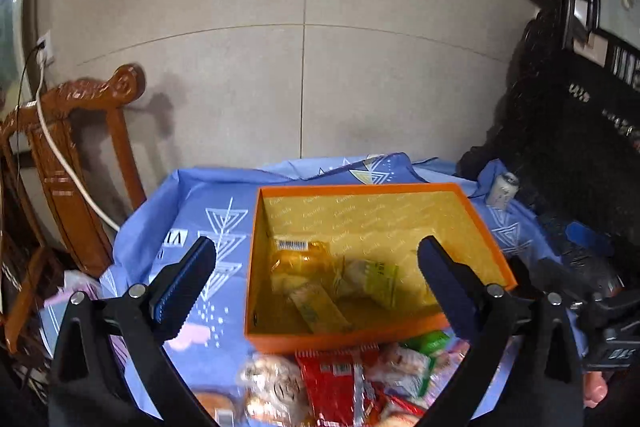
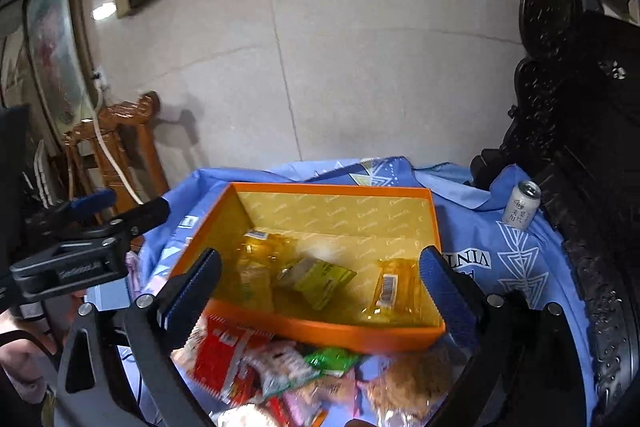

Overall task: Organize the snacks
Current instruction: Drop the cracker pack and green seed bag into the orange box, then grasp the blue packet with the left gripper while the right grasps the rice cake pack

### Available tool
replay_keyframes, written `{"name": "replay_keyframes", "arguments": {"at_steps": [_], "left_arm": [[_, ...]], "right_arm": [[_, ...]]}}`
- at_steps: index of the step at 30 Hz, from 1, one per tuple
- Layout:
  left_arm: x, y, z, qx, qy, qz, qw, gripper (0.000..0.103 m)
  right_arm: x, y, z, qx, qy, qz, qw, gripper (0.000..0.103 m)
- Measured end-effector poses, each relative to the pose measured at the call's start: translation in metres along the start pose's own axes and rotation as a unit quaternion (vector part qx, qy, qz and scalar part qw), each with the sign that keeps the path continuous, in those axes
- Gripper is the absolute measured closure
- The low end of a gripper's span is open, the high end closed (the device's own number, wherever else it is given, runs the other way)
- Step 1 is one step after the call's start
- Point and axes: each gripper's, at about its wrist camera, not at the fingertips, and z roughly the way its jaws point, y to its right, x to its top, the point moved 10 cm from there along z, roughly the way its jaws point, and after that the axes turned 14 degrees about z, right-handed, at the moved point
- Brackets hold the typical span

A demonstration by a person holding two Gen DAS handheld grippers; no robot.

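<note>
Box: the orange box (image 1: 372,339) sits on the blue-clothed desk (image 1: 192,195), open-topped, long axis running left to right; a few yellow packets (image 2: 316,279) already lie inside.
Loose snacks: the snack pile (image 2: 256,359) lies on the desk against the box's near wall, below and between both pairs of fingers.
Left gripper (image 1: 316,275): fingers apart, holding nothing, hanging above the box's near half.
Right gripper (image 2: 320,283): fingers apart, empty, likewise over the box.
Key relation: the pile is nearer than the box, so either hand would have to draw back and dip; neither is clearly closer.
Red packet (image 1: 340,379): uppermost in the pile, long axis roughly along the fingers.
</note>
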Motion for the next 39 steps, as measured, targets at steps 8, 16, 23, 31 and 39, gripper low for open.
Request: {"name": "replay_keyframes", "arguments": {"at_steps": [8,16,23,31,39], "left_arm": [[-0.05,-0.001,-0.057,-0.001,0.001,-0.012,0.9999,0.004],[-0.121,-0.002,-0.076,-0.009,-0.026,-0.026,0.9993,0.004],[-0.178,0.004,-0.077,-0.007,-0.059,-0.027,0.9979,0.004],[-0.223,0.022,-0.067,-0.04,-0.094,-0.05,0.9935,0.004],[-0.246,0.013,-0.064,-0.05,-0.112,-0.064,0.9903,0.004]], "right_arm": [[-0.044,0.0,-0.068,0.017,0.008,-0.015,1.0,0.003],[-0.113,0.005,-0.094,0.009,0.006,-0.058,0.998,0.003],[-0.173,0.018,-0.08,0.009,-0.02,-0.055,0.998,0.003],[-0.204,0.051,-0.053,-0.029,-0.074,-0.047,0.996,0.003],[-0.25,0.035,-0.012,0.067,-0.165,-0.162,0.971,0.003]]}}
